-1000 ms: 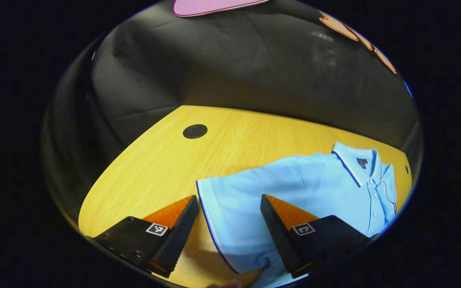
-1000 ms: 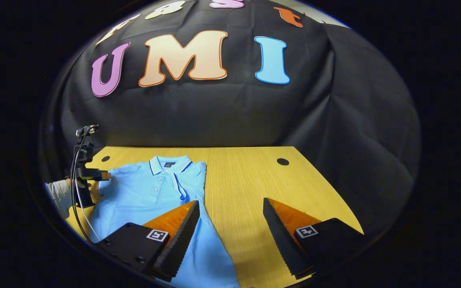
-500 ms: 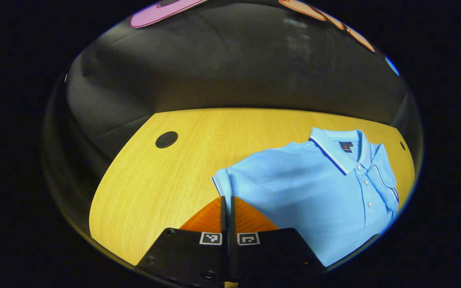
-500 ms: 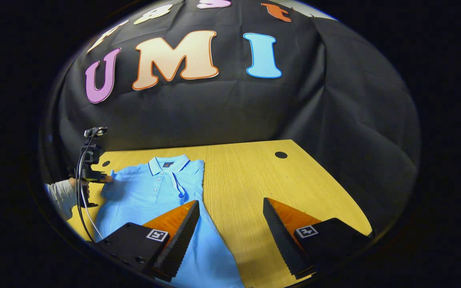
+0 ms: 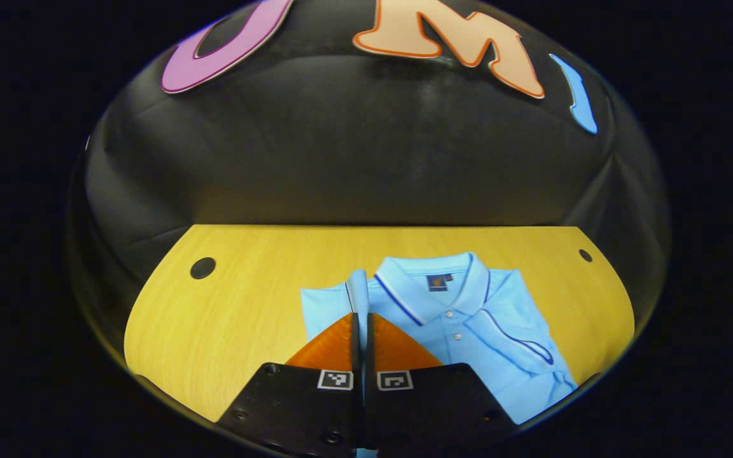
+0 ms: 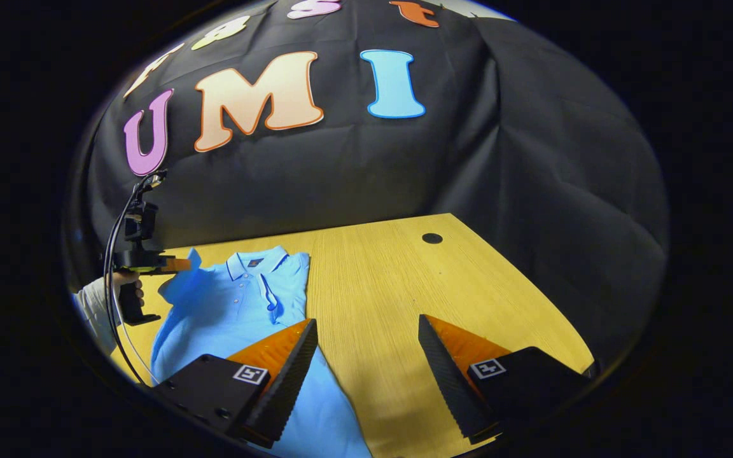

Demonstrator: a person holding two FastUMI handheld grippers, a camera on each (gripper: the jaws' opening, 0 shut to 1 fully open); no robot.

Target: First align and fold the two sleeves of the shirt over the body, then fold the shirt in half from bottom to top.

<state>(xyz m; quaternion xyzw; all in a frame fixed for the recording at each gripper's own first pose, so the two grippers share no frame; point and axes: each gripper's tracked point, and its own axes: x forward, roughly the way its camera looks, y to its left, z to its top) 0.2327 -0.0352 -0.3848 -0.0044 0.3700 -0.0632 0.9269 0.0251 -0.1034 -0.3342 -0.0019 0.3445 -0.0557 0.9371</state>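
Note:
A light blue polo shirt (image 5: 462,318) lies collar-far on the yellow table (image 5: 245,305). One sleeve (image 5: 513,340) lies folded across its chest. My left gripper (image 5: 360,316) is shut on the other sleeve (image 5: 358,286), whose cuff stands up between the fingers above the shoulder. In the right gripper view that left gripper (image 6: 175,263), held by a hand (image 6: 126,280), lifts the sleeve (image 6: 189,270) off the table beside the shirt (image 6: 226,305). My right gripper (image 6: 366,324) is open over the shirt's right edge and bare wood, holding nothing.
The table (image 6: 392,286) has round cable holes (image 5: 203,268) (image 5: 586,255) (image 6: 432,238) near its far corners. Black cloth wall rises behind the far edge. Bare wood stretches right of the shirt in the right gripper view.
My left gripper closed on the sleeve cuff, then lifted it and swung to face the collar. The right gripper stayed open, drifting slightly.

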